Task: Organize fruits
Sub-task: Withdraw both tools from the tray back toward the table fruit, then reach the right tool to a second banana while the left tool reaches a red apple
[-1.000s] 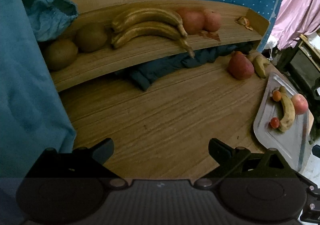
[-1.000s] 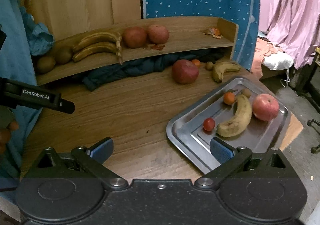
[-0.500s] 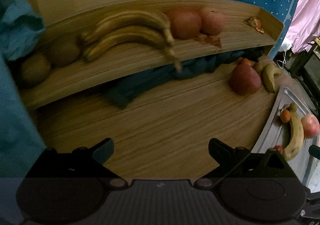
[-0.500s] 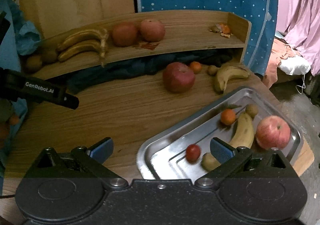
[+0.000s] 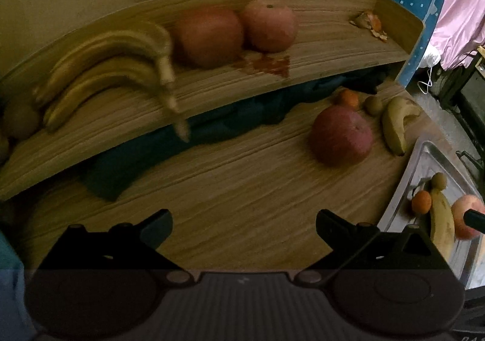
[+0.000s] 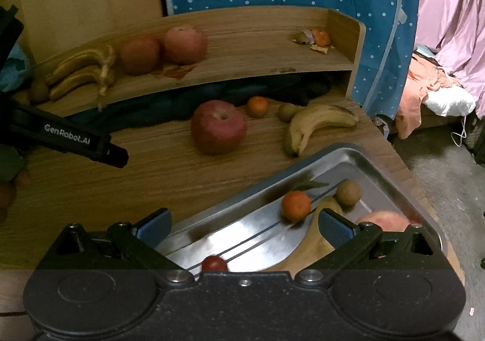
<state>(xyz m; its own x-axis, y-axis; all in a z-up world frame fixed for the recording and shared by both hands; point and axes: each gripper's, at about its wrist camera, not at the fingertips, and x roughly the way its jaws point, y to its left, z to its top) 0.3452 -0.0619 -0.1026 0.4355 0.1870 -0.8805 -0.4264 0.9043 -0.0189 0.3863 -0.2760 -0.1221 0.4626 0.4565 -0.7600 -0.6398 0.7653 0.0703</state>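
Right gripper is hovering w/ fingers spread wide and empty over the metal tray, which is already carrying a small orange, a kiwi, a cherry tomato, a banana and an apple. Left gripper, also wide open and holding nothing, is hanging above bare tabletop. Still loose on the table: a red apple, a banana, another small orange and a kiwi; the shelf behind is bearing bananas and two apples. Likely next step is fetching the loose fruit for the tray – best done approaching the red apple from above, fingers straddling its widest part, closing gently so it isn't rolling toward the banana
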